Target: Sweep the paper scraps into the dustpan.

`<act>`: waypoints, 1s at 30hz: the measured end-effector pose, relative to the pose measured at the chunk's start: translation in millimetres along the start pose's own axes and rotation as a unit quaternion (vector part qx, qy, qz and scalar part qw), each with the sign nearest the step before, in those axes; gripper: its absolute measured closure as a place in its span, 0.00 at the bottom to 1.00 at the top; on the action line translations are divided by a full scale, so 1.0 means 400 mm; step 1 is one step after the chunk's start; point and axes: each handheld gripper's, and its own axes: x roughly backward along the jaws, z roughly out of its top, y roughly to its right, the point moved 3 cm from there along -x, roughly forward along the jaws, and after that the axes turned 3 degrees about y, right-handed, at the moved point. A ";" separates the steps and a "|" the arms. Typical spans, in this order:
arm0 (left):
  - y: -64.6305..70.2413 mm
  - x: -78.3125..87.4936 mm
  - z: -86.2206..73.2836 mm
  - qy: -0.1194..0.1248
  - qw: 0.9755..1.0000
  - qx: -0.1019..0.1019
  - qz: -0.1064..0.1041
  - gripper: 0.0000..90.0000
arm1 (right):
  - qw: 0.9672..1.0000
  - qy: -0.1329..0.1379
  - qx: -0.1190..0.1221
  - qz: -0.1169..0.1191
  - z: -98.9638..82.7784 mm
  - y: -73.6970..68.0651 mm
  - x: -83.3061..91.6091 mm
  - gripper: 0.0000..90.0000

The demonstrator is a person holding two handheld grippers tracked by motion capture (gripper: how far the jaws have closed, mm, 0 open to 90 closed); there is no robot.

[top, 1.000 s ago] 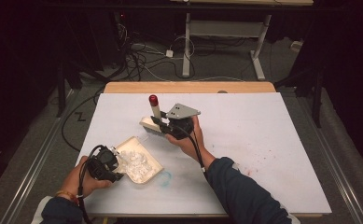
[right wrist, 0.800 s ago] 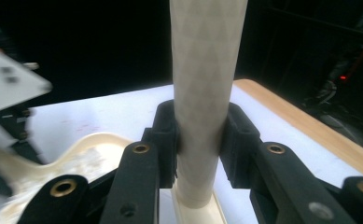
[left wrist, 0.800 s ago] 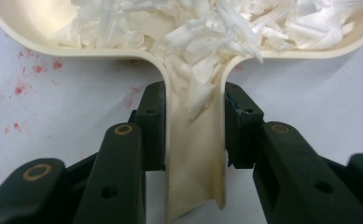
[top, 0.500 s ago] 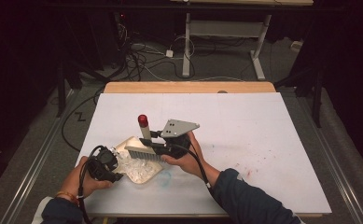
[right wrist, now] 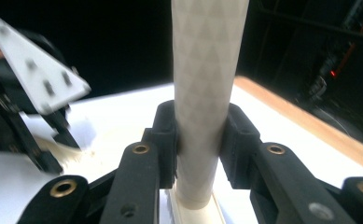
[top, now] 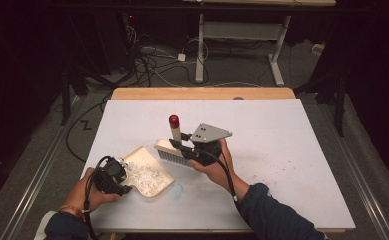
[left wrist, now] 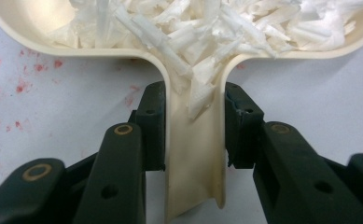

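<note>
A cream dustpan [top: 154, 175] lies on the white table [top: 282, 150], holding a heap of white paper shreds [top: 143, 175]. My left gripper [top: 125, 176] is shut on the dustpan's handle [left wrist: 195, 158]; in the left gripper view both pads of this left gripper [left wrist: 195, 126] press on its sides, and shreds [left wrist: 207, 28] spill down into the handle. A brush [top: 171, 151] with a white, red-tipped handle [top: 174, 131] hangs just beyond the pan's far right edge. My right gripper [top: 182, 145] is shut on that handle [right wrist: 207, 84], which stands upright in the right gripper [right wrist: 200, 135].
Faint red specks and a blue scribble [top: 176, 190] mark the table near the pan. A wooden strip [top: 202, 93] runs along the far edge, with cables and desk legs on the dark floor beyond. The right gripper view shows the other gripper [right wrist: 30, 93] at its left.
The right gripper has carried the brush from the middle of the table nearer to me and up to the dustpan. The left gripper and the pan have stayed put.
</note>
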 end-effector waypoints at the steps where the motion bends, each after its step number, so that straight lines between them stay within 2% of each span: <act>1: 0.000 0.001 0.000 -0.001 1.000 0.000 0.000 0.70 | 1.000 -0.010 0.004 -0.005 -0.010 -0.004 -0.001 0.79; 4: 0.003 0.006 -0.006 -0.015 1.000 -0.002 0.004 0.70 | 1.000 -0.018 0.014 -0.003 -0.028 -0.020 -0.004 0.79; 6: 0.004 0.013 -0.008 -0.013 1.000 -0.001 0.003 0.70 | 1.000 -0.020 0.020 -0.003 -0.027 -0.030 -0.004 0.79; 7: 0.005 0.016 -0.010 -0.016 1.000 -0.001 0.002 0.70 | 1.000 -0.022 0.018 0.006 -0.025 -0.042 -0.003 0.79; 12: 0.007 0.019 -0.013 -0.017 1.000 0.000 0.004 0.70 | 0.999 -0.031 0.018 0.014 -0.025 -0.066 0.003 0.78; 17: 0.006 0.016 -0.012 -0.019 1.000 0.001 0.006 0.70 | 0.999 -0.018 0.002 0.039 -0.020 -0.103 0.003 0.79; 20: 0.005 0.015 -0.012 -0.018 1.000 0.001 0.006 0.70 | 0.998 -0.002 -0.007 0.062 -0.007 -0.118 0.010 0.79; 23: 0.004 0.011 -0.012 -0.018 1.000 0.002 0.005 0.70 | 0.998 0.007 0.006 0.058 0.008 -0.122 0.023 0.79; 30: 0.005 0.009 -0.012 -0.018 1.000 0.005 0.005 0.70 | 0.999 0.008 0.002 0.043 0.017 -0.089 0.050 0.79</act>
